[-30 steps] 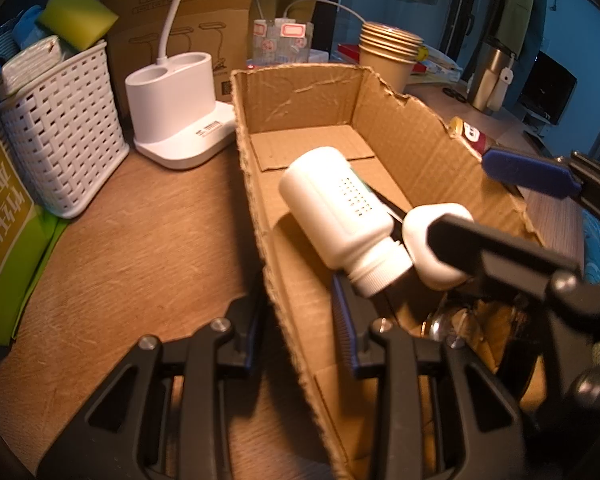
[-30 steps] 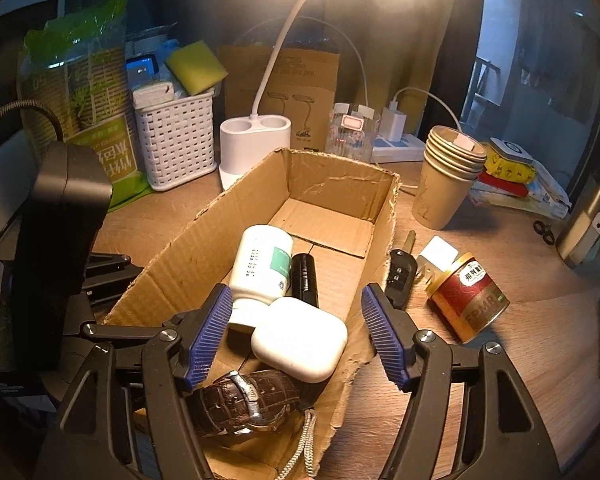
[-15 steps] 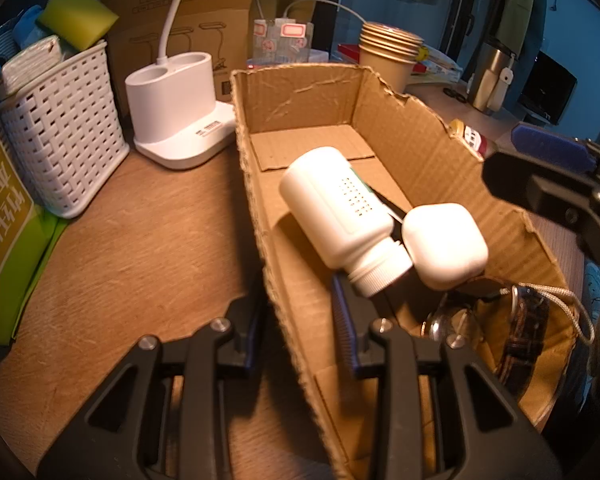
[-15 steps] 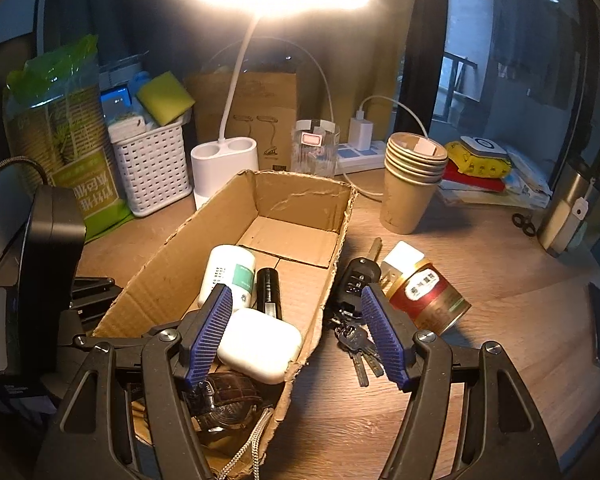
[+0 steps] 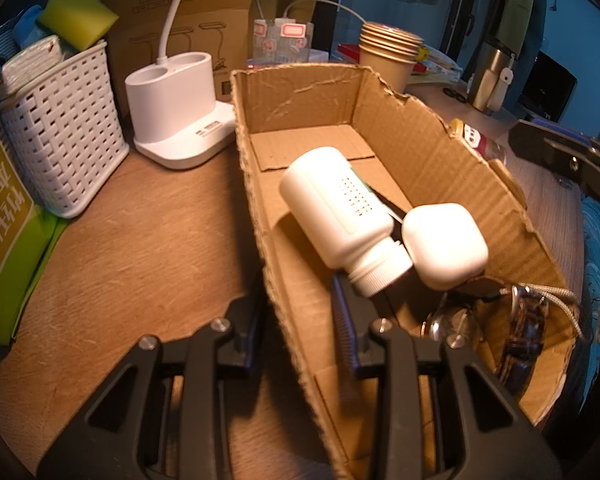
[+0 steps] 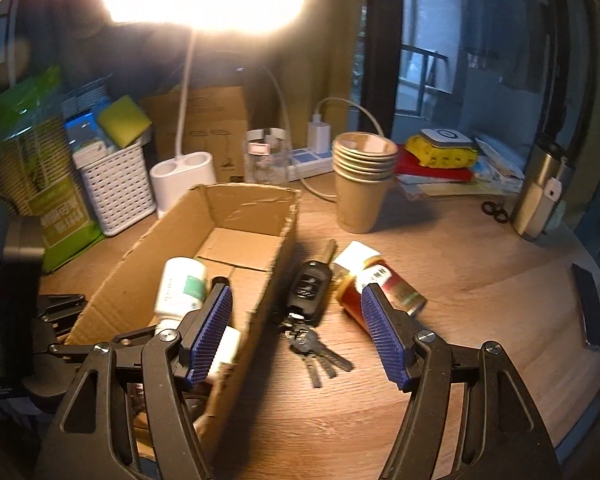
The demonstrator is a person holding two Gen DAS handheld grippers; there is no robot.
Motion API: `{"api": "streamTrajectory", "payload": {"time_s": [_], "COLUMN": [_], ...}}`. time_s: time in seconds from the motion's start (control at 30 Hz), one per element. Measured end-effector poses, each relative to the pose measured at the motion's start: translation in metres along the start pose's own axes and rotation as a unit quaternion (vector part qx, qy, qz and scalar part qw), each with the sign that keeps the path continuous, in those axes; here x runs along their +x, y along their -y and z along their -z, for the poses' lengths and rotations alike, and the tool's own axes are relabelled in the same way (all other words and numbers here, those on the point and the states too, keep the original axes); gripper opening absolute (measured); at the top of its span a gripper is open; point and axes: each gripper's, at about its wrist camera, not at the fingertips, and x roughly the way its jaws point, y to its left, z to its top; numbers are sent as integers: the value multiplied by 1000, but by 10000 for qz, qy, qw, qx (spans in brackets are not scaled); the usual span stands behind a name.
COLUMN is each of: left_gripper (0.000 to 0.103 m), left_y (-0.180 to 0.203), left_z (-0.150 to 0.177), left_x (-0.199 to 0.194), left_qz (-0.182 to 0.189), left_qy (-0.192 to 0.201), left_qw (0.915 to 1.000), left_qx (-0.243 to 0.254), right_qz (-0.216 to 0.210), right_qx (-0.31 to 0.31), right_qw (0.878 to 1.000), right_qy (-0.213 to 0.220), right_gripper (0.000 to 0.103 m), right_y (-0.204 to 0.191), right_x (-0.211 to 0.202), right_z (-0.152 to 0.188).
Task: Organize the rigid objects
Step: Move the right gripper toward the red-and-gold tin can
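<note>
Cardboard forms the long open brown box (image 5: 400,148), whose near side wall is pinched by the left gripper (image 5: 300,320). Inside are seen a white plastic bottle (image 5: 340,216), a white rounded earbud case (image 5: 446,246) and a dark-strapped wristwatch (image 5: 524,332). The right gripper (image 6: 296,336) hangs spread and empty above the black car key with its key bunch (image 6: 310,292), beside a red tin can (image 6: 380,288) on the wooden table (image 6: 480,280). The flat keys could be missed or dragged, or the can nudged into rolling. The watch face is partly hidden; motion blur smears the box contents in the right view.
</note>
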Motion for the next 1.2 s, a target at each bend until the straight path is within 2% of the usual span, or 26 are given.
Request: {"api": "streamTrajectory", "payload": {"time_s": [0.77, 0.97, 1.2], "left_gripper": [33, 33, 33], "left_y": [0, 0, 0], "left_z": [0, 0, 0], "left_x": [0, 0, 0], "left_qz": [0, 1, 1], "left_qy": [0, -1, 0], "left_qw": [10000, 10000, 10000], "left_qx": [-1, -1, -1], "right_qz": [615, 652, 409], "right_qx": [664, 746, 687], "right_qw": [9958, 9948, 9964], "right_qy": [-145, -244, -299], "right_gripper": [70, 71, 70], "right_y": [63, 68, 64], "right_x": [20, 30, 45], "right_z": [15, 20, 22]}}
